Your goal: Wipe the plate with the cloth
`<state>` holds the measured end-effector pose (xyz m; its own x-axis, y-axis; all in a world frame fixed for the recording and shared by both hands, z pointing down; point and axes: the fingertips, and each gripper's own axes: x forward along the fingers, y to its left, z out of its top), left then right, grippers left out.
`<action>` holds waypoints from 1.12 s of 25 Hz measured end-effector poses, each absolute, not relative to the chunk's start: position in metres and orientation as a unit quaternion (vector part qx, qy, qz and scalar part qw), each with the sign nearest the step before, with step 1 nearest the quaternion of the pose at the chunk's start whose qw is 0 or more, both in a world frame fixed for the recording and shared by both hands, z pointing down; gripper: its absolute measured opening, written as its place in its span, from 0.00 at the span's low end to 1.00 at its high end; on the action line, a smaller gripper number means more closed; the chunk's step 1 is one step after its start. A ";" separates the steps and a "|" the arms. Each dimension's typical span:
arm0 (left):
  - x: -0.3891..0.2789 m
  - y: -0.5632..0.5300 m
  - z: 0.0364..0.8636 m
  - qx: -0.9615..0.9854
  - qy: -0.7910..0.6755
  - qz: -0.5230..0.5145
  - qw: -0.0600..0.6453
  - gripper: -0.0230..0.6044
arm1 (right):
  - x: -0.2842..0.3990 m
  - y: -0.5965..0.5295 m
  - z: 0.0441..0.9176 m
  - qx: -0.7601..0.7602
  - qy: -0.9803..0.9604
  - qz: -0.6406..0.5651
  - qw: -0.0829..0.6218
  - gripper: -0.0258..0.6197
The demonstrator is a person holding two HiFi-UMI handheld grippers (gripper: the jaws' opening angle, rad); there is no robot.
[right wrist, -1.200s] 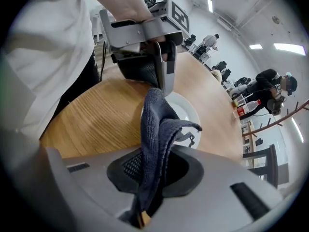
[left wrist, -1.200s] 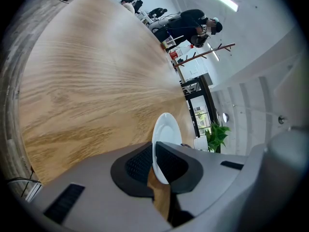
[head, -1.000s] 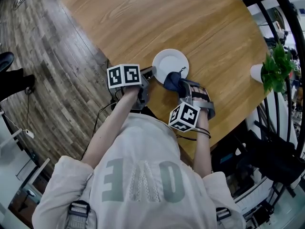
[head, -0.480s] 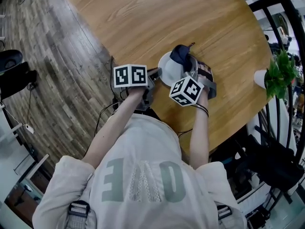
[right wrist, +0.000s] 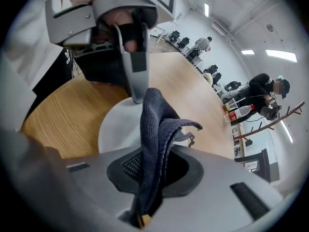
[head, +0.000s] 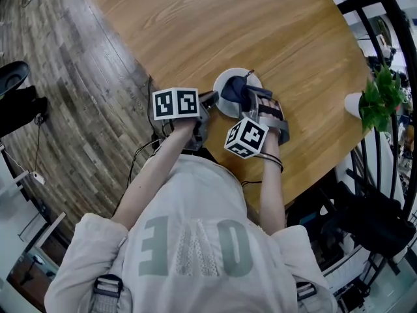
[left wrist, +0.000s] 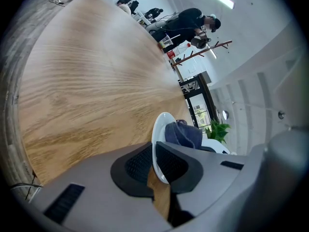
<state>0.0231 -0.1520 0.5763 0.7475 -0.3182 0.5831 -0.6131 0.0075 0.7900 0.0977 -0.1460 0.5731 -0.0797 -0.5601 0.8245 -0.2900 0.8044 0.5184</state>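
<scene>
A small white plate (head: 226, 83) lies on the round wooden table (head: 195, 25), close to its near edge. My left gripper (head: 210, 100) is shut on the plate's left rim, and in the left gripper view the rim (left wrist: 159, 144) runs between its pads. A dark blue cloth (head: 236, 91) rests on the middle of the plate, with my right gripper (head: 253, 103) shut on it. The right gripper view shows the cloth (right wrist: 155, 124) hanging from the jaws down onto the plate (right wrist: 116, 127), and the left gripper (right wrist: 134, 66) beyond it.
A green plant (head: 379, 96) in a white pot stands at the table's right edge. Black metal frames (head: 378, 18) lie beyond that edge, and wood floor (head: 71, 96) is on the left. A person (left wrist: 193, 23) stands far off behind the table.
My right gripper pushed the cloth from the plate's near right edge to its far edge, then drew it back to the middle. The left gripper kept its hold on the rim.
</scene>
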 end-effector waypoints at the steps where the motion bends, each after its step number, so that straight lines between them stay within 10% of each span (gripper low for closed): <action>1: 0.023 -0.152 0.576 0.695 -0.336 0.118 0.625 0.09 | 0.096 -0.138 0.573 0.287 -0.728 -0.106 0.614 0.13; 28: 0.026 -0.150 0.576 0.701 -0.341 0.124 0.614 0.09 | 0.085 -0.192 0.555 0.303 -0.727 -0.153 0.597 0.13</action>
